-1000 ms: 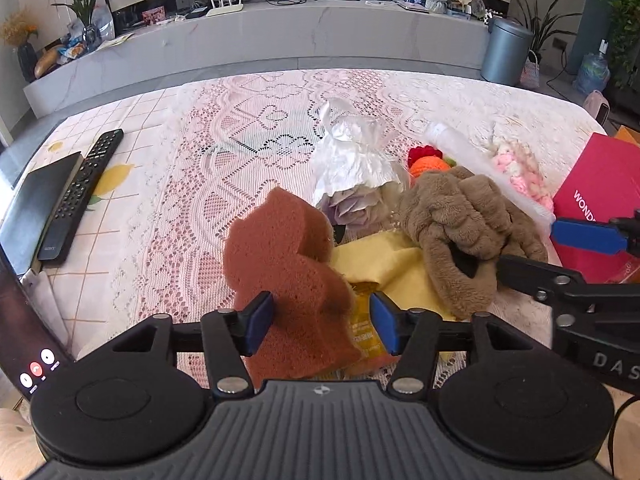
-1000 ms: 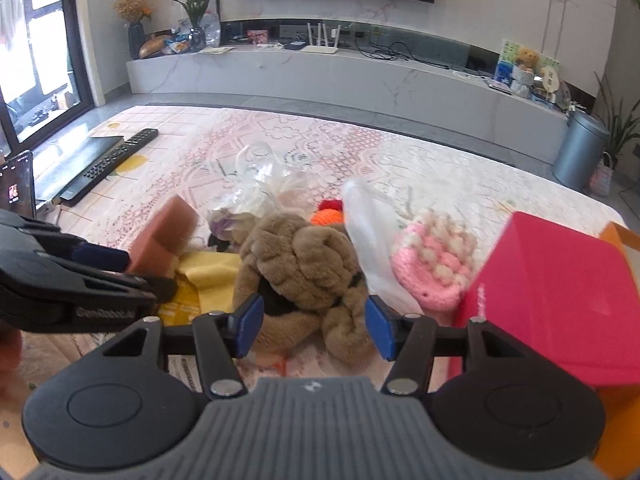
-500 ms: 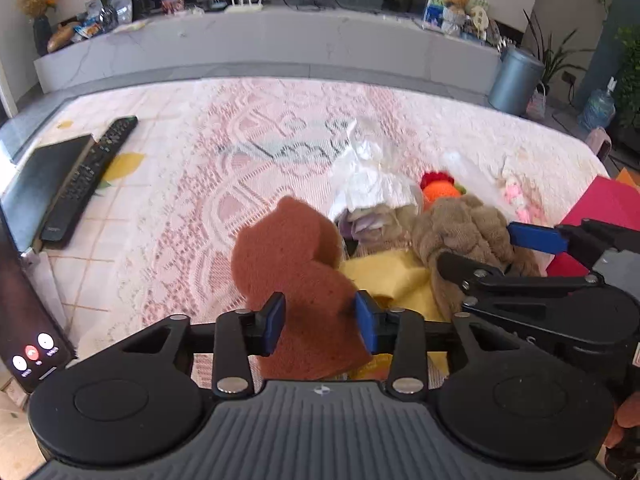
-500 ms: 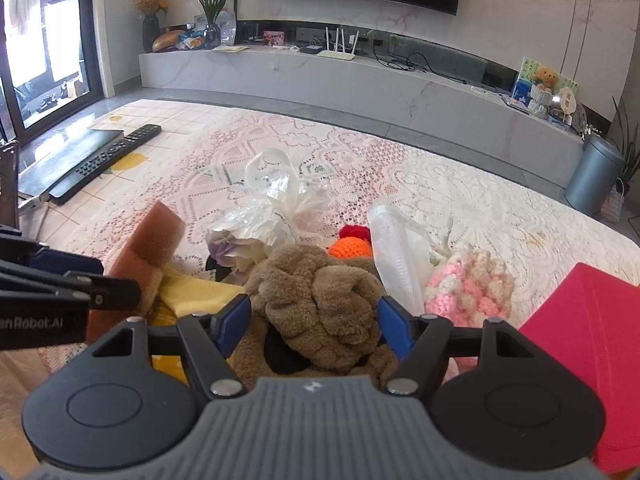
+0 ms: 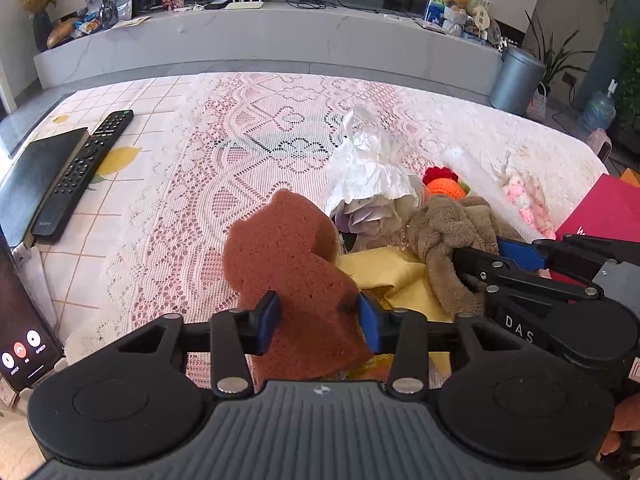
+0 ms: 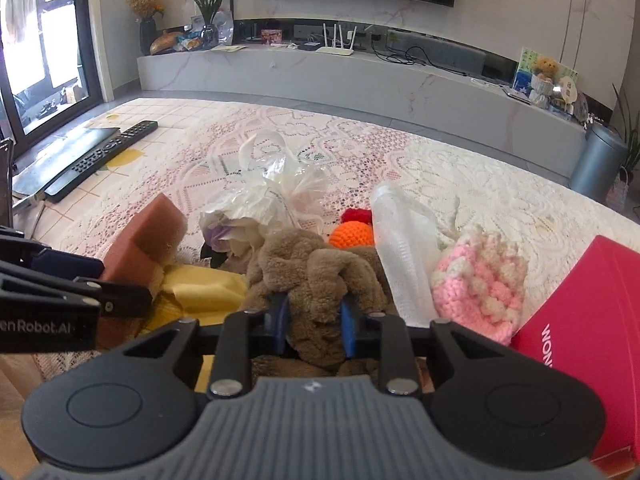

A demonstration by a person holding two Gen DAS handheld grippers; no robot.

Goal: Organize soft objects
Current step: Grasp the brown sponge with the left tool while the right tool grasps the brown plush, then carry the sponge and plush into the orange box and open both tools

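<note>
Brown sponge (image 5: 292,268) between left fingers (image 5: 269,316) — red box (image 6: 580,320) clearer rightward

One brown sponge (image 5: 288,256), one brown plush toy (image 6: 316,276), one yellow cloth (image 5: 384,272), two plastic bags (image 6: 276,188) (image 6: 404,248), one pink crochet piece (image 6: 480,280), one orange crochet piece (image 6: 352,234), one red box (image 6: 580,312), one remote control (image 5: 80,168).

Bright daylight enters from the window (image 6: 44,60) at the left. Shadows are soft. Both fisheye views bend strongly at the edges; the far room looks slightly soft.
</note>
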